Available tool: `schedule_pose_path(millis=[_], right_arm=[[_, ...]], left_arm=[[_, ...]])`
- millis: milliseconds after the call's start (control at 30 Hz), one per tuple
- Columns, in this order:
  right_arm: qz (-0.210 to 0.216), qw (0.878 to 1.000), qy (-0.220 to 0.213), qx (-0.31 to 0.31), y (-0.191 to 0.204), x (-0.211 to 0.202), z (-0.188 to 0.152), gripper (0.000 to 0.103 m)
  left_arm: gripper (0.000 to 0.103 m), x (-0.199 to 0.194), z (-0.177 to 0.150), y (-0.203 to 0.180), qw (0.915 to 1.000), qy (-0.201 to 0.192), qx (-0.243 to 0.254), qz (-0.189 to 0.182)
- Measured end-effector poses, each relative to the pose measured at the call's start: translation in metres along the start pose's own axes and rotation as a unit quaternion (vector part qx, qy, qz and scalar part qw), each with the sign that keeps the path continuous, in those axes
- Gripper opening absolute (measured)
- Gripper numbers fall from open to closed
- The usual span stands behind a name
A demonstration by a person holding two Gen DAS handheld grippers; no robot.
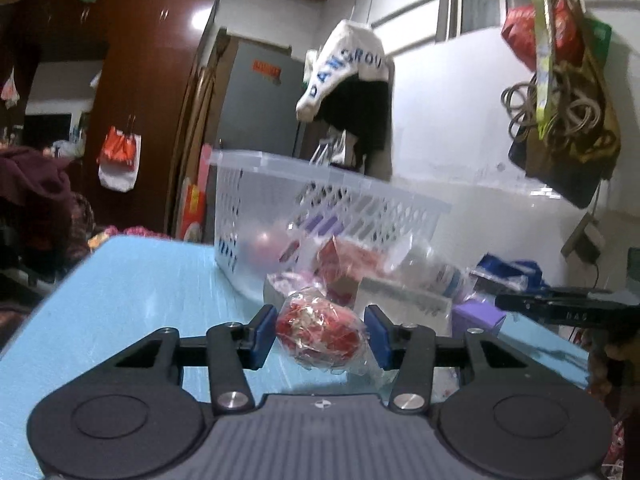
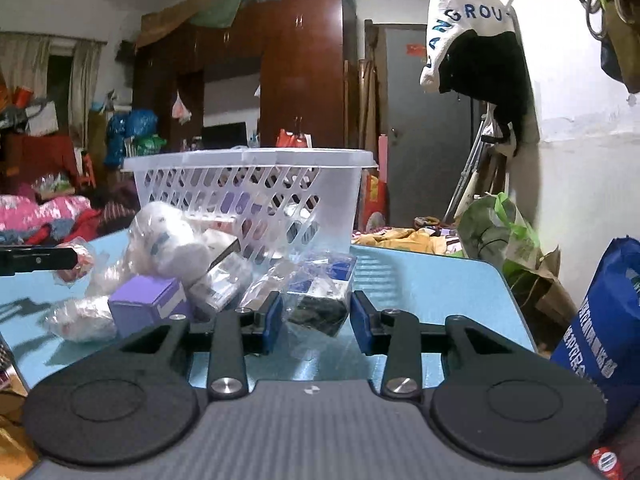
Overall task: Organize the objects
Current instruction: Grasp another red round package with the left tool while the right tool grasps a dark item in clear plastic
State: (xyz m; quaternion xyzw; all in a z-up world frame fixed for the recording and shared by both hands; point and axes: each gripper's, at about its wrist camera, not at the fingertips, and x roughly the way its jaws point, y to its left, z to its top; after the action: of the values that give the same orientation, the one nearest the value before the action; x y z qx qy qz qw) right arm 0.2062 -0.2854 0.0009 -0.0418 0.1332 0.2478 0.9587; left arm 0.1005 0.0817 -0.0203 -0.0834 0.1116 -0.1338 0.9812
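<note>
Two grippers worked over the blue table (image 2: 420, 280): my left gripper (image 1: 320, 336) had its blue pads pressed against a red item wrapped in clear plastic (image 1: 320, 334), held just above the tabletop in front of the white slotted basket (image 1: 256, 200). My right gripper (image 2: 314, 320) stood with its jaws parted around a clear-wrapped dark packet (image 2: 318, 304), without visibly squeezing it, beside a purple box (image 2: 146, 300) and other wrapped items piled against the basket's wall (image 2: 248, 184).
</note>
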Motion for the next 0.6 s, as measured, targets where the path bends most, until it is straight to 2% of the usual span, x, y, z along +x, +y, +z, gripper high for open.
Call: schedule_pose_path(millis=[167, 600], right_arm=[[-0.004, 1.000, -0.016, 0.003, -0.0002, -0.0008, -0.0003, 0.040], [0.004, 0.999, -0.034, 0.017, -0.0019, -0.0059, -0.0044, 0.040]], left_arm=[[0.052, -0.0046, 0.0028, 0.0007, 0.9998, -0.019, -0.002, -0.007], [0.052, -0.0006, -0.0028, 0.0074, 0.9997, -0.020, -0.009, -0.011]])
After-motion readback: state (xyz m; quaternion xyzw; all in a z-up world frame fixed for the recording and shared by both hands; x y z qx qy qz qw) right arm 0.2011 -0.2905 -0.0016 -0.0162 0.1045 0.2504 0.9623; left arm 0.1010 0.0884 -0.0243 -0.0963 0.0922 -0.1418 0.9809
